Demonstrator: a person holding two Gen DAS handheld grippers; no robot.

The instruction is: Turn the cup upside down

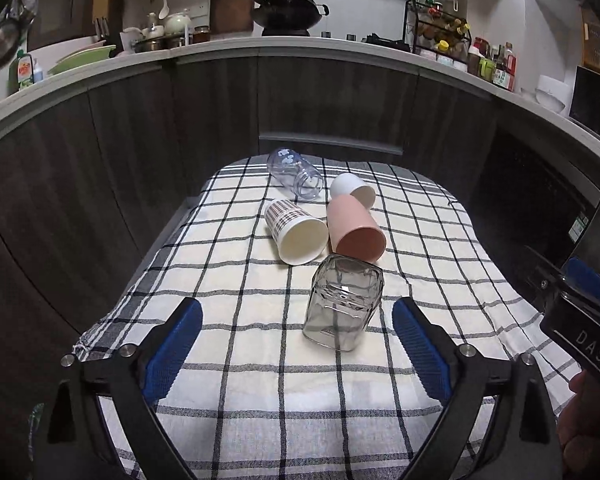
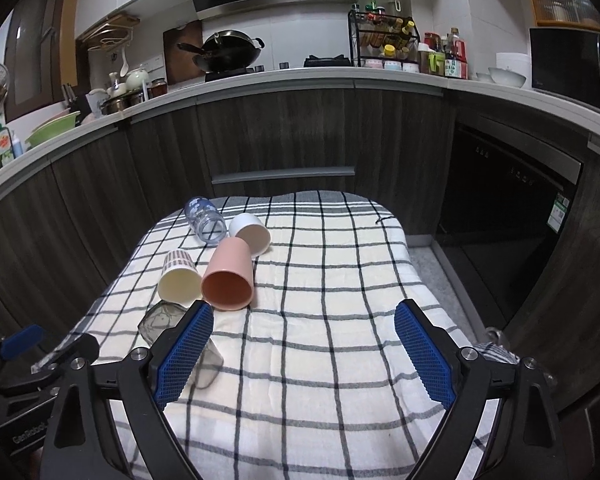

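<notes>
Glass is the risk here: the smoky square tumbler (image 1: 343,302) lies on its side on the checked cloth (image 1: 260,412), nearest of the five cups and slightly right of centre between the spread blue pads of the left tongs (image 1: 296,344). Those tongs are released and grasp nothing. The right tongs (image 2: 304,350) are likewise wide apart and empty, hovering over bare cloth to the right of the cups; in their view the tumbler is partly hidden behind the left pad (image 2: 184,354).

If the tumbler is the cup chosen, its smooth walls could slip between the pads, and a squeeze off its middle would likely swing it as it lifts. A roll or shove forward would knock it into the pink cup (image 1: 355,232), whose rim appears to be touching or nearly touching the tumbler's far end. The cloth is loose and wrinkled, so a dragging pad could bunch it and shift everything on it.

The cups crowd each other. The plaid paper cup (image 1: 296,236) lies just beside the pink one, a white cup (image 1: 353,190) sits behind it, and a clear plastic cup with blue print (image 1: 296,174) lies farthest back. All lie on their sides, mouths roughly toward the cameras. Free room for setting a cup mouth-down is on the worktop's right half. The right tongs' body also shows at the left view's right edge, close enough that the two could collide.
</notes>
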